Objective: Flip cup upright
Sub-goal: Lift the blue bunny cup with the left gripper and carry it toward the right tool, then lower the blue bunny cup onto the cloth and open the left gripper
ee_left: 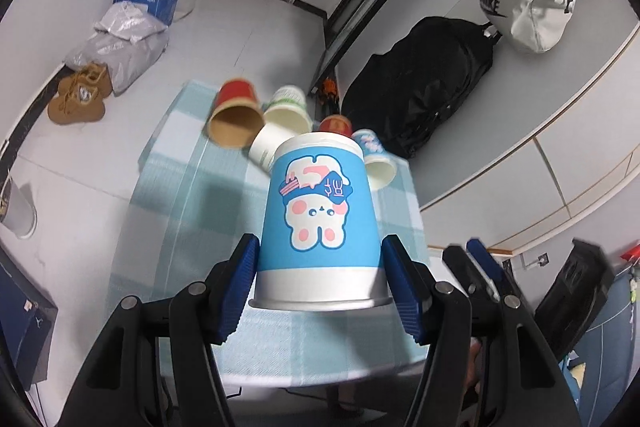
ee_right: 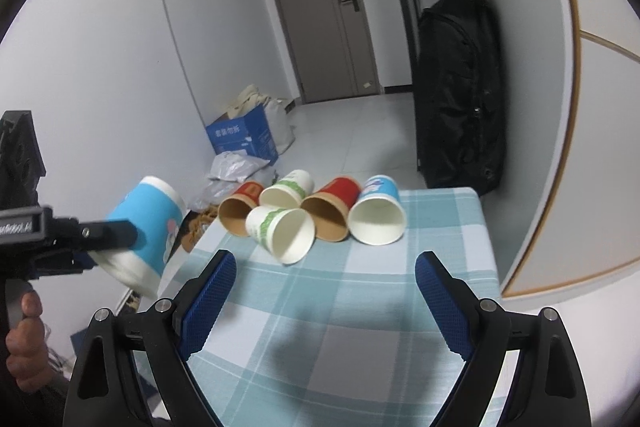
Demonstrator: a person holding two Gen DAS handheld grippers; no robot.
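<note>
Blue bunny cup (ee_left: 318, 223) is clamped between the left gripper's (ee_left: 320, 283) blue pads, jaws clenched on its lower wall near the rim. In the left wrist view the print reads upside down, rim toward the camera, base pointing away. In the right wrist view the cup (ee_right: 146, 227) is off the worktop's left edge, lifted and tilted, motion-blurred. Right gripper (ee_right: 325, 301) is empty, jaws spread wide, hanging over the near half of the checked worktop (ee_right: 360, 347). Five more cups lie on their sides, clustered at the far edge: two red (ee_right: 332, 207), two white-green (ee_right: 284, 233), one blue (ee_right: 378, 211), mouths facing the right gripper. Black bag (ee_right: 460, 87) hangs on the wall beyond the far-right corner.
</note>
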